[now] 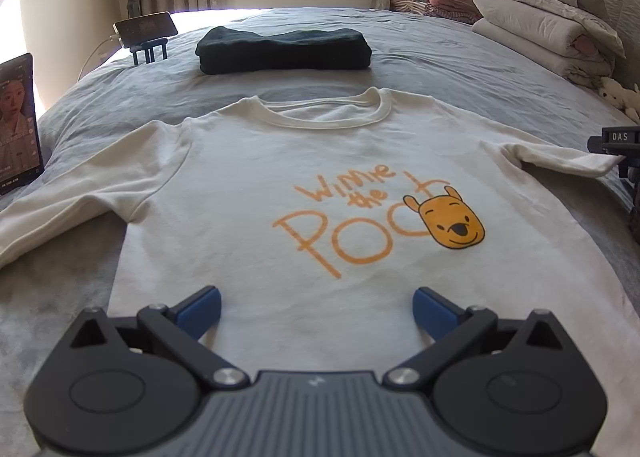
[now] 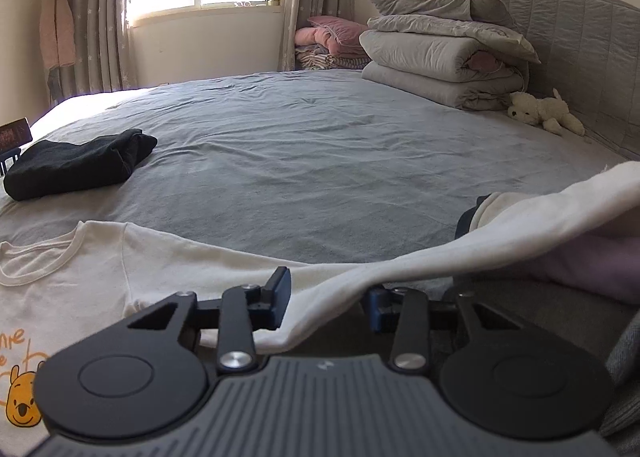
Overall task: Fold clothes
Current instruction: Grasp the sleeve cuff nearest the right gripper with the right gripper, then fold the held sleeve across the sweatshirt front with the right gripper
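Note:
A white T-shirt with an orange Winnie the Pooh print lies face up and spread flat on the grey bed sheet. My left gripper hovers open over the shirt's lower middle, blue pads wide apart with nothing between them. In the right wrist view the shirt's body lies at the lower left. Its sleeve runs between the fingers of my right gripper and rises to the right. Those jaws stand partly apart around the sleeve, not pressed on it.
A folded black garment lies beyond the collar. A phone on a stand and a tablet are on the left. Folded duvets, a plush toy and the headboard are on the right. Bare sheet lies between.

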The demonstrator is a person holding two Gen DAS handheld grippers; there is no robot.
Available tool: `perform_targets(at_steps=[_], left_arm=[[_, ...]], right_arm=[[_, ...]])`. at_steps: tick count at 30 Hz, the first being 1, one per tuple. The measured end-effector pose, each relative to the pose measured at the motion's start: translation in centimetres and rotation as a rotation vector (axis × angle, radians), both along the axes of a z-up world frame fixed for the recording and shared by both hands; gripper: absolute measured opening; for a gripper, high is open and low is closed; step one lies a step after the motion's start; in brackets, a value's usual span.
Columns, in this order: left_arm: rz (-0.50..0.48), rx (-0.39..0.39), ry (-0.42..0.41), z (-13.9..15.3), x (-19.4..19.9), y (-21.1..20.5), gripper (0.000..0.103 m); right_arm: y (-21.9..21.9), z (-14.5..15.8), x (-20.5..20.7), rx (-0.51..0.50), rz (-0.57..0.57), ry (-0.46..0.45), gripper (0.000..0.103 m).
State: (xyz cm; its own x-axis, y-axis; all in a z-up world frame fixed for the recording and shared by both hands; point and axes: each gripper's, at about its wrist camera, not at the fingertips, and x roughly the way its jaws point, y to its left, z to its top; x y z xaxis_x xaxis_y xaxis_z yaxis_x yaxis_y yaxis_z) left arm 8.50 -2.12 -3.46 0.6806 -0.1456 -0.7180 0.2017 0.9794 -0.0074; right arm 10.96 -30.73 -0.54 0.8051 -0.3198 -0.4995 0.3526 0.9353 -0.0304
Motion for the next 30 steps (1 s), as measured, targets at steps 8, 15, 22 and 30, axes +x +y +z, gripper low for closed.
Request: perform_targets(at_steps=[8, 15, 22, 30], left_arm=[[0.017, -0.004, 0.001, 0.1, 0.2, 0.4, 0.102], [0.042, -0.003, -0.001, 0.4, 0.3, 1.1, 0.102], [0.048, 0.028, -0.018, 0.6, 0.3, 1.3, 0.102], [0.044, 0.040, -0.022, 0.6, 0.2, 1.4, 0.102]], right_arm=[[3.4, 1.9, -0.5, -0.126, 0.109, -0.144, 0.009], [8.3, 2.5, -1.3, -0.211, 0.303, -0.197, 0.007], [12.1, 1.0, -1.2, -0.241, 0.470, -0.099, 0.007], [14.7, -1.2, -0.8, -0.236, 0.572, 0.033, 0.007]])
